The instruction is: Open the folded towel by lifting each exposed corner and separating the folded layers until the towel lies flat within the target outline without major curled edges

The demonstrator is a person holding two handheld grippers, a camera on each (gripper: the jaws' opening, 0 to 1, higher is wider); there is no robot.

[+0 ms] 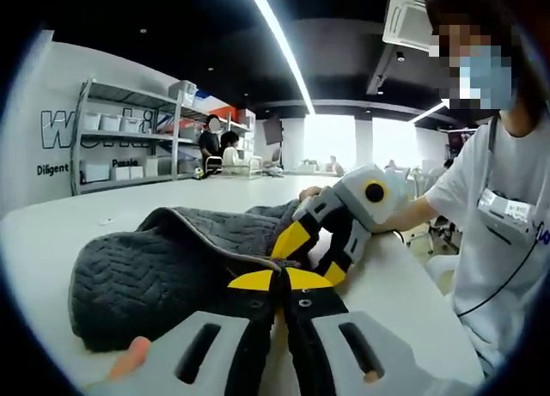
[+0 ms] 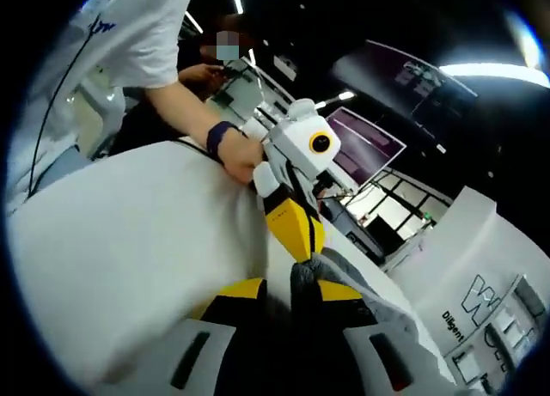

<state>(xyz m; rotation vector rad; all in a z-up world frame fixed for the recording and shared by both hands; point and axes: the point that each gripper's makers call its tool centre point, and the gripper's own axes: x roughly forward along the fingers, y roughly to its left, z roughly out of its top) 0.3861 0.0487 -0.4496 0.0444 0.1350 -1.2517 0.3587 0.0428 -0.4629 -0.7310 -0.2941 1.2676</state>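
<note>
Pinching the towel — both grippers clamped on its edge.

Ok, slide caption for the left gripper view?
Both grippers pinch the grey towel on the white table.

Open office-lab — storage shelving, ceiling strip lights.

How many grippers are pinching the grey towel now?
2: the left gripper is closed on the towel edge at the near side, and the right gripper pinches the fabric just beyond it.
</note>
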